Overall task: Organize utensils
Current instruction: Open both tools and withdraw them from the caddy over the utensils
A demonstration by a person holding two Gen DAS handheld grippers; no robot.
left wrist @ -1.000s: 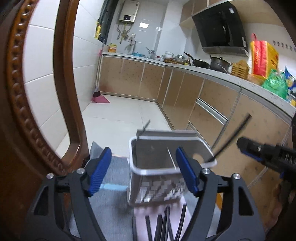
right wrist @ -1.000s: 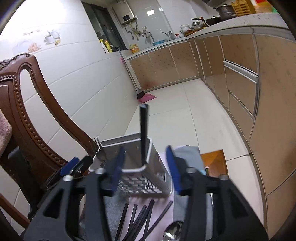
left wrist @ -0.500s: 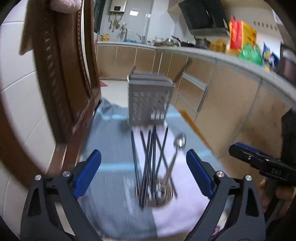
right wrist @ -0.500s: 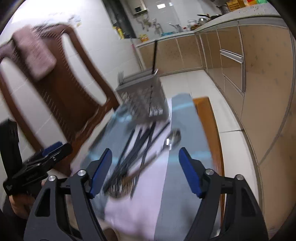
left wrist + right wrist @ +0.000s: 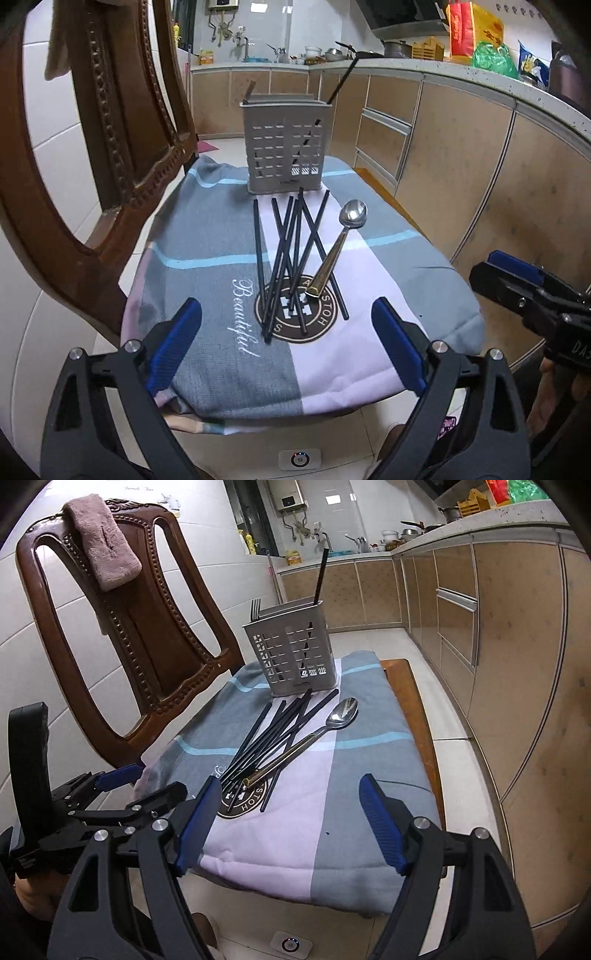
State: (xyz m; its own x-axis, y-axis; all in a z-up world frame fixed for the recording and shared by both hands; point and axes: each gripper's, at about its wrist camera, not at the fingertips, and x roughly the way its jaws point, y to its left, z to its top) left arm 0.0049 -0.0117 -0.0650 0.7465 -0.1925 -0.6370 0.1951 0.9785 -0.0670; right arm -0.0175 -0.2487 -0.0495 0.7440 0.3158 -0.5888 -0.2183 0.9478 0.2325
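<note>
Cushion (image 5: 207,291) in grey, lilac and pale blue covers the seat of the carved wooden chair (image 5: 147,635) and carries everything the job concerns. At the cushion's far end stands the perforated grey caddy (image 5: 286,147), upright, already holding one black chopstick (image 5: 341,79) that leans out of its right side and a fork (image 5: 255,607) whose tines show at its left rim. So a small part of the sorting looks done. In front of the caddy, toward the cushion's middle, a loose fan of black chopsticks (image 5: 291,258) lies crossed over the printed round logo, and a spoon (image 5: 338,247) rests on their right edge, bowl toward the caddy. All of these are left to put away. Left gripper (image 5: 286,354) and right gripper (image 5: 286,827) hover over the cushion's near edge, jaws having just opened wide, with nothing between them.
</note>
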